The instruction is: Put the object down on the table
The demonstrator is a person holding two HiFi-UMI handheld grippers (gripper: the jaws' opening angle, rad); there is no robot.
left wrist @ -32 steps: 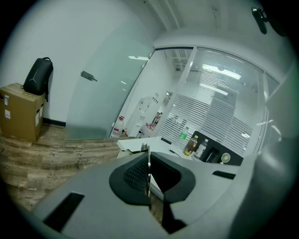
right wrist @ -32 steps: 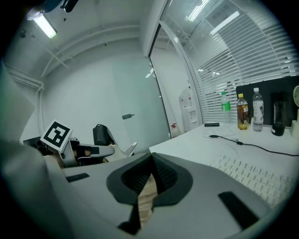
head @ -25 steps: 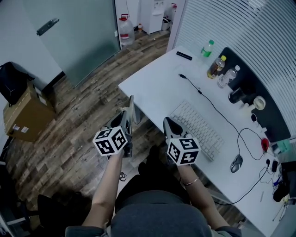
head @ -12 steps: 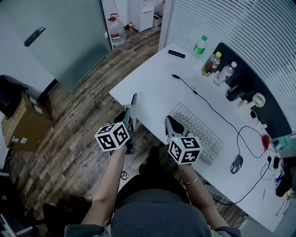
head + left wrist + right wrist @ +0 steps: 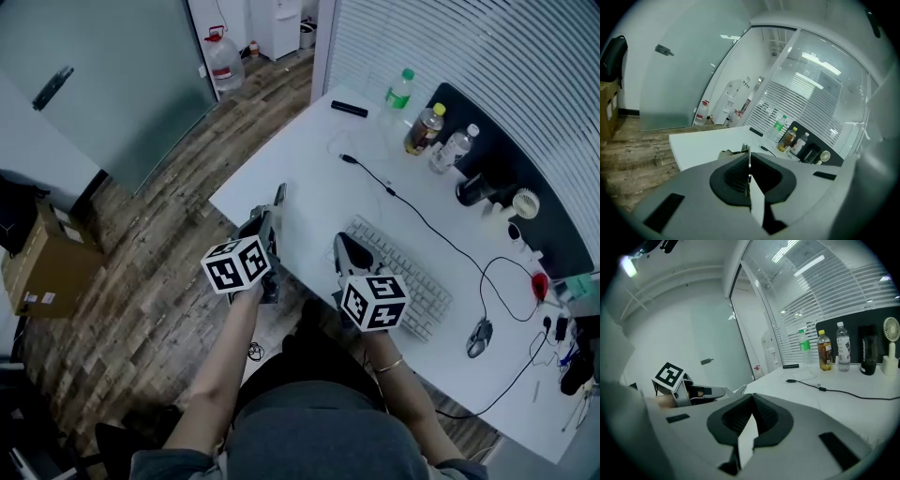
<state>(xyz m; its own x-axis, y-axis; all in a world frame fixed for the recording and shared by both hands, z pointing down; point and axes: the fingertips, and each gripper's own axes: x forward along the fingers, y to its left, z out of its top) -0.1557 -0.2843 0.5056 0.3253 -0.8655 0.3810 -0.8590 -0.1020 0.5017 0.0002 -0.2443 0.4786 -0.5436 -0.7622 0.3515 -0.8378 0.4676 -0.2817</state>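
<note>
A thin grey flat object sticks forward out of my left gripper, whose jaws are shut on it; its tip reaches over the near left edge of the white table. In the left gripper view the object shows edge-on as a narrow strip between the closed pads of the left gripper. My right gripper hovers over the table's front edge by the keyboard, shut with nothing in it. The right gripper view shows the left gripper to its left.
A black cable runs across the table to a mouse. Three bottles and a black bar stand at the far end. Wooden floor, a cardboard box and a water jug lie to the left.
My left gripper has carried the thin object forward and to the right, from over the floor to the table's edge. The right gripper has barely shifted.
</note>
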